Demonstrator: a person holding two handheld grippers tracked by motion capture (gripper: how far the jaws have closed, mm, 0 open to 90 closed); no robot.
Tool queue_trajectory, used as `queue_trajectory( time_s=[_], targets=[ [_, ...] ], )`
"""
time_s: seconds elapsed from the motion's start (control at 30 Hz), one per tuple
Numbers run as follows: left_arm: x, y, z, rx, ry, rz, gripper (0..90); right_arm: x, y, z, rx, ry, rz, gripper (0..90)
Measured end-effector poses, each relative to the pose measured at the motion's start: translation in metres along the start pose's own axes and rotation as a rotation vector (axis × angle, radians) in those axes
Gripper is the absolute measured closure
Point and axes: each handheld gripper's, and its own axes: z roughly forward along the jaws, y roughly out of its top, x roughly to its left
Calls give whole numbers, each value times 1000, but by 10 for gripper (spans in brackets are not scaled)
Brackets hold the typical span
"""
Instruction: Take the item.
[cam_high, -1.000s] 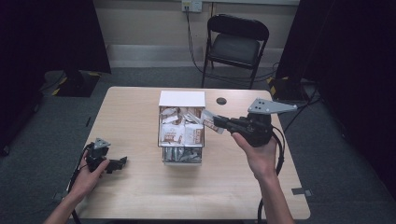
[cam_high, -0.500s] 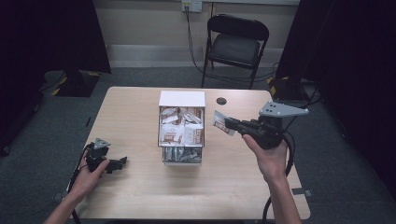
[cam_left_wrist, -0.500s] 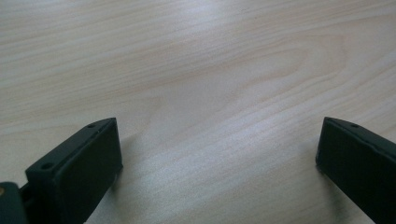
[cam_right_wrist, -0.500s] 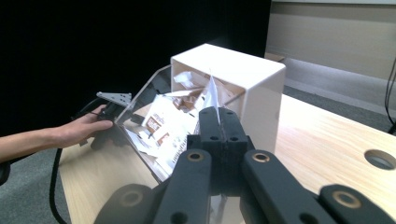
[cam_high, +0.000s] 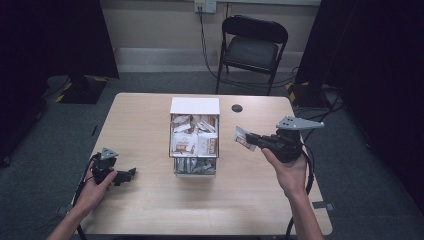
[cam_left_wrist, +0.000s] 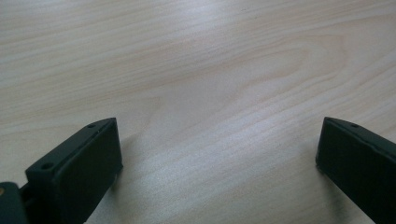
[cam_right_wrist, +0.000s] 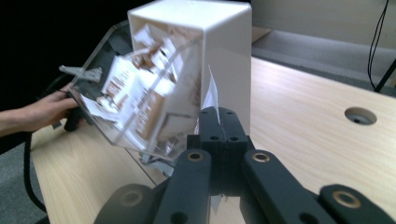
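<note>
Resting on the near-left part of the light wooden table (cam_high: 150, 120), the left gripper (cam_high: 129, 174) lies low in the person's left hand (cam_high: 95, 187); in the left gripper view its two black jaws stand wide apart over bare wood grain, with nothing between them. The right gripper (cam_high: 248, 140), held above the table's right half by the right hand (cam_high: 287, 170), has its jaws pressed together on a small sachet (cam_high: 243, 136), which juts from the tips toward the dispenser box (cam_high: 195, 106). In the right gripper view the sachet (cam_right_wrist: 211, 95) shows edge-on as a thin white sheet rising between the closed jaws. The dispenser box (cam_right_wrist: 205, 28), white at the back with a clear sloped front, stands at the table's middle, just left of the held sachet and apart from it, and is filled with brown-and-white sachets (cam_high: 192, 140). A round cable hole (cam_high: 237, 108) sits beyond the box's right side. A black folding chair (cam_high: 252, 45) stands behind the table.
</note>
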Motion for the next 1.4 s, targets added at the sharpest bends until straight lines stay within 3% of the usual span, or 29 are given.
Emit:
queue_trajectory(
  time_s=[0.2,0.7,1.1,1.4],
  targets=[
    [0,0,0,0,0,-1,0,-8,-13,13,50,-15,16,900],
    [0,0,0,0,0,0,0,-22,-36,32,89,-41,41,900],
    [0,0,0,0,0,0,0,-29,-62,63,198,-37,47,900],
    [0,0,0,0,0,0,0,-37,-79,80,239,-36,60,900]
  ],
)
